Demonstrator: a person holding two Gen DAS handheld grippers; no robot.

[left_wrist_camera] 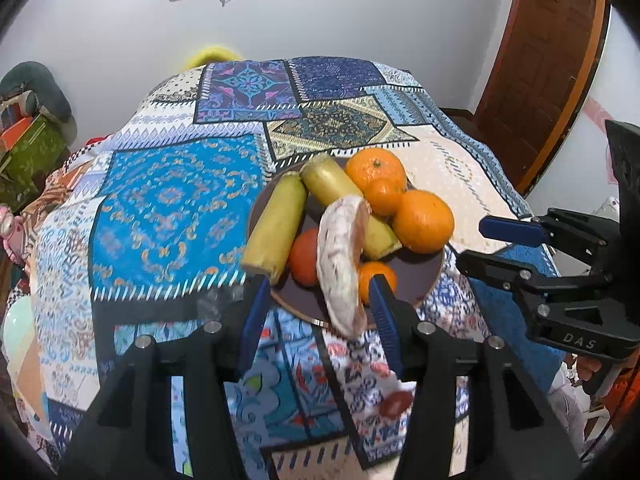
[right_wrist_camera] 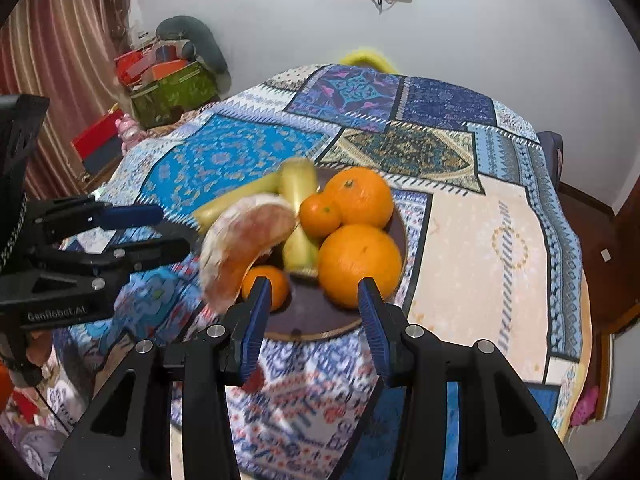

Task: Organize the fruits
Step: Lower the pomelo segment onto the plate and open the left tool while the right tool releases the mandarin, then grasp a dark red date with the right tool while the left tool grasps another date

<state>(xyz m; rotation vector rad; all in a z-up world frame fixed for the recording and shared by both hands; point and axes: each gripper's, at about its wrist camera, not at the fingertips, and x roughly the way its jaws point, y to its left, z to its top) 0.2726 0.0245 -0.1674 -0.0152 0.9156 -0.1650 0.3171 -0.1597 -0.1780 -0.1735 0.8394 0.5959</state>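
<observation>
Left to right across the patchwork tablecloth point(left_wrist_camera: 168, 200): a dark plate point(left_wrist_camera: 424, 284) heaped with fruit. At its left side, two cut yellow-green stalks point(left_wrist_camera: 276, 226), the further one crossing toward the centre. Next, a red-orange fruit point(left_wrist_camera: 306, 258), then a peeled pomelo wedge point(left_wrist_camera: 340, 264) leaning on the pile, its lower end overhanging the near rim. Lies between the spread fingers of the left gripper point(left_wrist_camera: 318, 288) – jaws apart, clamped on nothing, no clear contact with the wedge. Behind and right of it, small tangerines point(left_wrist_camera: 384, 196) and two big oranges point(left_wrist_camera: 424, 220).

Further right, the right gripper point(left_wrist_camera: 500, 248), likewise apart and empty, just beside the plate's rim.

Probably the gathering step, close to its end: nearly everything sits on the plate. Off it, near the left gripper's right finger, one small reddish-brown fruit point(left_wrist_camera: 396, 403) on the cloth – too blurred to name.

Next move, at a guess: nudge or re-seat the wedge fully onto the plate, gently, as soft flesh bruises; then close on the stray fruit and carry it over.
</observation>
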